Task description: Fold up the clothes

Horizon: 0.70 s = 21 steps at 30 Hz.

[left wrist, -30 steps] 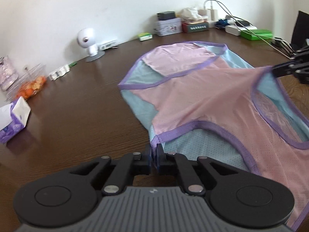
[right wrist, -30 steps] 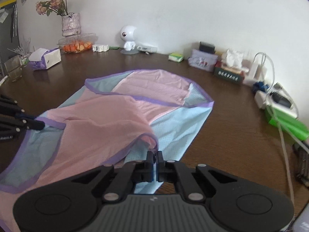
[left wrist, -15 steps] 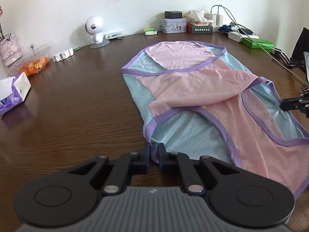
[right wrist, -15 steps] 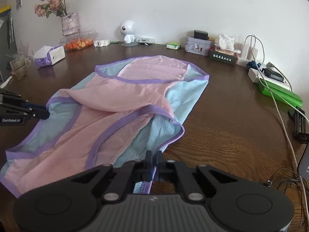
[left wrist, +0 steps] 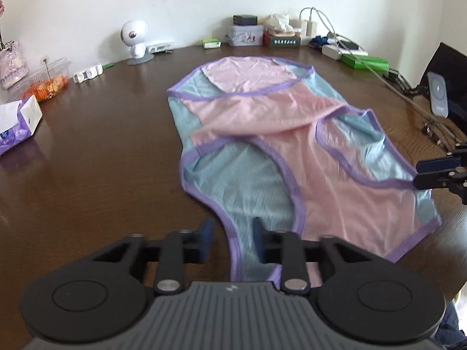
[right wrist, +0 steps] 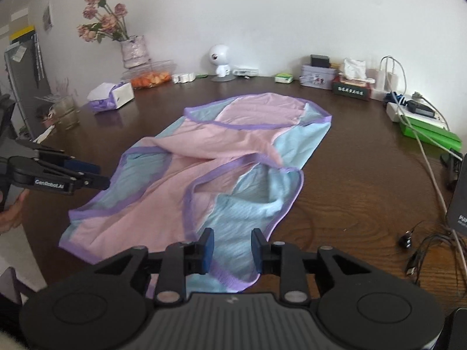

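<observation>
A pink and light-blue sleeveless garment (left wrist: pixel 292 145) with purple trim lies spread on the dark wooden table (left wrist: pixel 102 160), its far part folded over. It also shows in the right wrist view (right wrist: pixel 204 169). My left gripper (left wrist: pixel 232 240) is open, its jaws either side of the garment's near purple edge, holding nothing. My right gripper (right wrist: pixel 232 248) is open over the garment's near blue corner, holding nothing. The right gripper shows at the right edge of the left wrist view (left wrist: pixel 432 172). The left gripper shows at the left of the right wrist view (right wrist: pixel 87 175).
A tissue pack (left wrist: pixel 17 122), a tub of orange food (left wrist: pixel 46 84), a white robot figurine (left wrist: pixel 135 40), tins and boxes (left wrist: pixel 248 33) line the back. Cables and a green box (left wrist: pixel 367 62) lie at right. A flower vase (right wrist: pixel 132 49) stands at the back left.
Both grippers have pulled back toward the near table edge, lowered the garment flat and opened, letting go of its purple edges.
</observation>
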{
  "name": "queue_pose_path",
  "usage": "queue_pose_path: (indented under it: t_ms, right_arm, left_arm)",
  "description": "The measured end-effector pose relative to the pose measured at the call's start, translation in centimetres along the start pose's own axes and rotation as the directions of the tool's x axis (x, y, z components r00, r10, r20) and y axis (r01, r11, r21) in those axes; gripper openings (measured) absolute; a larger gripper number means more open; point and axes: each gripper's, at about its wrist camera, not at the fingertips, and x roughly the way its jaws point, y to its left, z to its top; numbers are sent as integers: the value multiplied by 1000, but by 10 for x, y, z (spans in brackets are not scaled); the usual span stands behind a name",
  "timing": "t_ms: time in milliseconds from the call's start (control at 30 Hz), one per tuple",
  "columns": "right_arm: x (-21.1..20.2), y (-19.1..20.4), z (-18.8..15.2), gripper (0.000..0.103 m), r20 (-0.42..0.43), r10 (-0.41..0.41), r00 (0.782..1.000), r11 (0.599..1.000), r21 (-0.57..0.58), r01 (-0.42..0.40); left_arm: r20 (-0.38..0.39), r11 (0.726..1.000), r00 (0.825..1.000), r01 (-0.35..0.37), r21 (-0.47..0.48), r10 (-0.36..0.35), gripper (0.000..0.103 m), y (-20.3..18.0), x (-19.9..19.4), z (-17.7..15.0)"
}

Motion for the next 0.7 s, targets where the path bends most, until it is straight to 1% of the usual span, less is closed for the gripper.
queue_pose_path:
  t_ms: [33, 67, 100, 167, 200, 233, 267, 300, 333, 367, 400, 433, 467, 500, 533, 567, 600, 633, 700]
  right_arm:
    - [1, 4, -4, 20, -11, 7, 1000, 1000, -7, -7]
    - [3, 4, -7, 4, -32, -7, 999, 1000, 8, 7]
    - [3, 1, -11, 2, -45, -11, 999, 999, 34, 12]
    - [-5, 0, -17, 2, -53, -26, 998, 998, 52, 28]
    - [-10, -1, -20, 2, -57, -34, 998, 998, 59, 37]
    - [-14, -1, -23, 3, -61, -42, 997, 997, 66, 45]
    - [-21, 1, -24, 7, -46, -38, 998, 997, 64, 40]
    - [-29, 4, -25, 10, -27, -31, 999, 998, 60, 33]
    - [-37, 7, -24, 11, 4, -2, 1000, 999, 52, 2]
    - [-41, 9, -23, 15, 30, 31, 999, 999, 42, -32]
    - [-39, 11, -23, 24, 34, 33, 999, 999, 32, -34]
    - [-35, 14, -24, 26, 33, 29, 999, 999, 22, -30]
    - [-31, 16, -24, 26, 33, 25, 999, 1000, 11, -25]
    - [-27, 19, -24, 26, 32, 21, 999, 1000, 1, -21]
    - [-23, 20, -27, 26, 24, 9, 1000, 1000, -7, -9]
    - [-20, 19, -30, 19, 10, 9, 1000, 1000, 0, -9]
    - [-18, 17, -33, 5, -8, 15, 1000, 1000, 10, -14]
    - [-20, 18, -37, 1, -12, 16, 1000, 1000, 15, -16]
    - [-27, 19, -45, 1, -15, 17, 1000, 1000, 22, -17]
  left_arm:
    - [-1, 1000, 1000, -12, -14, 12, 7, -1, 0, -4]
    - [8, 1000, 1000, -16, -22, 16, 7, 0, -2, -10]
    - [6, 999, 999, -32, -36, 32, 7, 2, -5, -12]
    - [-1, 996, 998, -63, -63, 63, 8, 7, -10, -16]
    - [5, 995, 998, -56, -87, 57, 10, 8, -16, -17]
    - [34, 996, 999, -6, -89, 9, 12, 5, -25, -18]
    - [62, 995, 997, 45, -90, -40, 14, 2, -34, -18]
    - [91, 991, 992, 96, -90, -88, 28, -1, -43, -19]
    - [102, 990, 987, 133, -52, -128, 44, -8, -44, -18]
    - [111, 985, 980, 170, -13, -167, 45, -16, -46, -17]
    - [98, 988, 983, 157, 12, -157, 45, -22, -41, -18]
    - [85, 989, 986, 144, 37, -146, 43, -28, -37, -19]
    - [73, 989, 988, 131, 62, -135, 41, -33, -32, -20]
    - [60, 989, 990, 118, 87, -124, 25, -39, -28, -21]
    - [35, 990, 992, 114, 89, -117, 9, -40, -25, -23]
    - [29, 990, 994, 105, 90, -108, 7, -43, -23, -29]
    - [33, 990, 993, 107, 92, -111, 6, -41, -25, -32]
    - [31, 990, 992, 118, 82, -121, 4, -37, -28, -34]
    - [26, 988, 990, 139, 61, -140, 3, -30, -34, -39]
